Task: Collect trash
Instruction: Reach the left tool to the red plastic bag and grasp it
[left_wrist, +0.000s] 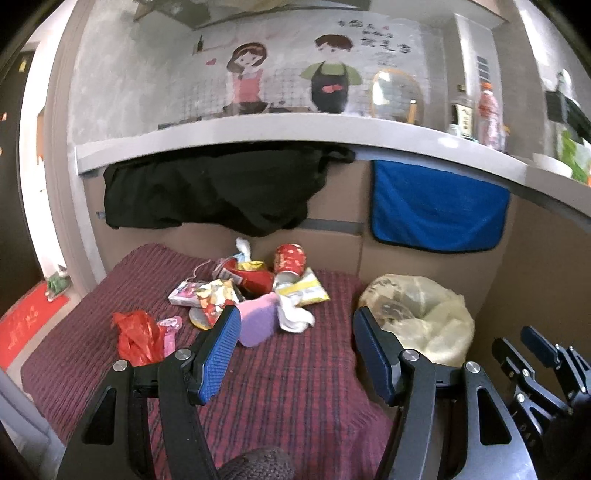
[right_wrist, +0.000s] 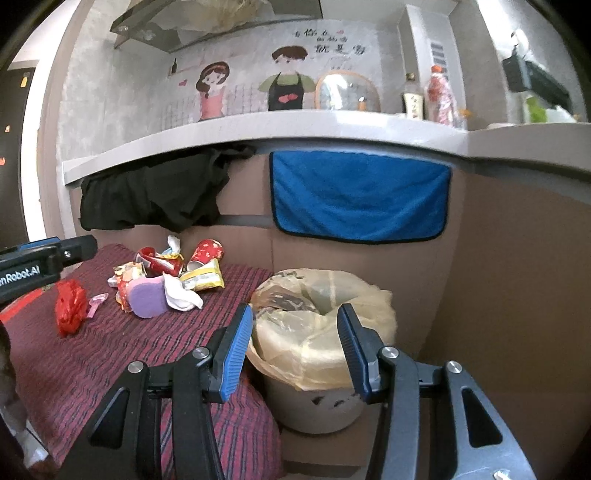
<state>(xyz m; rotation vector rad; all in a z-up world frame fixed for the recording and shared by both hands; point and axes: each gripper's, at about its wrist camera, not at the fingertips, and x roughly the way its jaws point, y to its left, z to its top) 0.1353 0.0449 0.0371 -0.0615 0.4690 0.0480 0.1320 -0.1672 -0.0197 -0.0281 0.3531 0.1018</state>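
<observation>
Closing in on the trash pile, both sets of jaws apart and empty.

The trash pile (left_wrist: 255, 291) is lying on the red striped cloth (left_wrist: 295, 387): wrappers, a crushed red can (left_wrist: 290, 260), a purple sponge (left_wrist: 256, 323), a white tissue (left_wrist: 295, 314), and a red plastic bag (left_wrist: 136, 336) off to one side. The lined bin (right_wrist: 321, 332) is standing just beside the cloth. I'm holding my left gripper (left_wrist: 295, 354) toward the sponge, my right gripper (right_wrist: 295, 350) over the bin. Best, I judge: taking the nearest single piece, pinching its middle, lifting clear before swinging binward, keeping the liner rim untouched.
</observation>
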